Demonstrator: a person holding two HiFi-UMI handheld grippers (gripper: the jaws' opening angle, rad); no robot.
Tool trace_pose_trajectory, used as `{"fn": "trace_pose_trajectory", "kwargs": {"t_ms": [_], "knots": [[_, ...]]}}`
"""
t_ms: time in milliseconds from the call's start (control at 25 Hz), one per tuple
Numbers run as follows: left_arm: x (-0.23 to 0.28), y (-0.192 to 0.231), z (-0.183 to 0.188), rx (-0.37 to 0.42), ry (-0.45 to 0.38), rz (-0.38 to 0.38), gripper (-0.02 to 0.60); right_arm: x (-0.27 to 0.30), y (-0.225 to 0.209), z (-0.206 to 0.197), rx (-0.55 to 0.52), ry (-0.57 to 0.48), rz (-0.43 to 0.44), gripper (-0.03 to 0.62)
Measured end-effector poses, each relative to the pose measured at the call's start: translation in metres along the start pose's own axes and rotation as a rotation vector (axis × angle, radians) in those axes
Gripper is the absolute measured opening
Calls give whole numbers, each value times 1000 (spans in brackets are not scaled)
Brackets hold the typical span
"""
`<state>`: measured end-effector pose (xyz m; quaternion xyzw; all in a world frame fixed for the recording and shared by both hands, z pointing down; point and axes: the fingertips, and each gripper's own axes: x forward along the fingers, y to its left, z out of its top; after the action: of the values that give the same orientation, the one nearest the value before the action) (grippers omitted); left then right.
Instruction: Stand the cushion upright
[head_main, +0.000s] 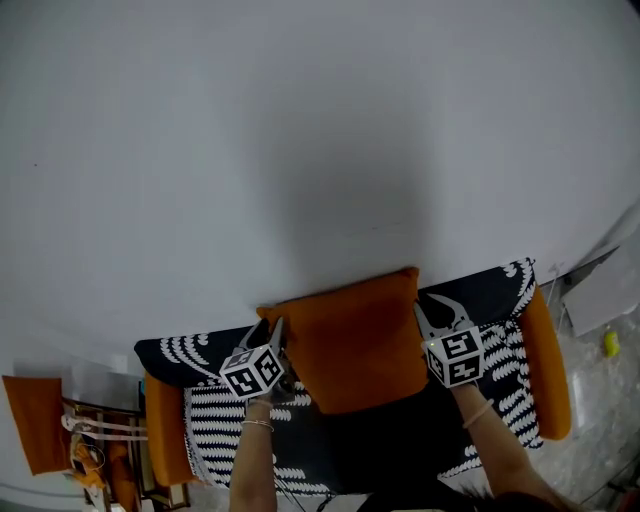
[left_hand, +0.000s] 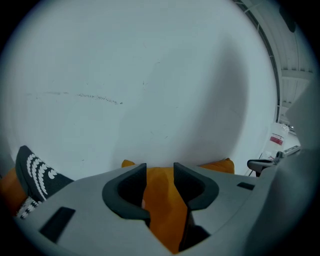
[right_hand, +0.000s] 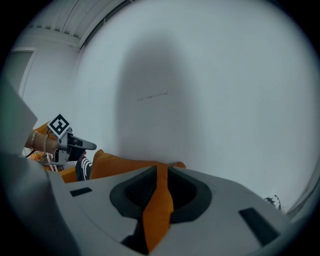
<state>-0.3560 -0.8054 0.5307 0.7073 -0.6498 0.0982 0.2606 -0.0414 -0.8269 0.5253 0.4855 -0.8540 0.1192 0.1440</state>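
Observation:
An orange cushion (head_main: 360, 340) stands on edge on the sofa seat, its top leaning against the white wall. My left gripper (head_main: 272, 328) is at the cushion's upper left corner. In the left gripper view the orange fabric (left_hand: 165, 210) lies in the gap of the left gripper (left_hand: 160, 172), whose jaws stand apart and do not pinch it. My right gripper (head_main: 440, 305) is at the cushion's upper right corner. The right gripper (right_hand: 162, 172) is shut on a thin fold of the cushion (right_hand: 125, 165).
The sofa (head_main: 215, 420) has a black cover with white fern print and orange armrests (head_main: 548, 370) at both ends. The white wall (head_main: 300, 130) rises right behind it. A small stand with orange things (head_main: 80, 440) is at the left. A yellow-green object (head_main: 611, 343) lies on the floor at the right.

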Motion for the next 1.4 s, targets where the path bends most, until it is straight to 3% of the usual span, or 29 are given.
{"fn": "trace_pose_trajectory", "kwargs": {"t_ms": [320, 480, 880, 1200, 1400], "knots": [[-31, -18, -4, 29, -21, -17, 175, -17, 21, 3, -7, -16, 41, 72], [-57, -29, -7, 55, -41, -23, 167, -34, 39, 8, -35, -33, 80, 42], [-131, -55, -22, 99, -82, -47, 127, -93, 89, 19, -111, -68, 151, 47], [-193, -69, -35, 128, -108, -69, 86, -143, 124, 21, -122, -81, 144, 62], [-233, -79, -41, 139, -136, -82, 60, -179, 144, 25, -127, -117, 125, 31]]}}
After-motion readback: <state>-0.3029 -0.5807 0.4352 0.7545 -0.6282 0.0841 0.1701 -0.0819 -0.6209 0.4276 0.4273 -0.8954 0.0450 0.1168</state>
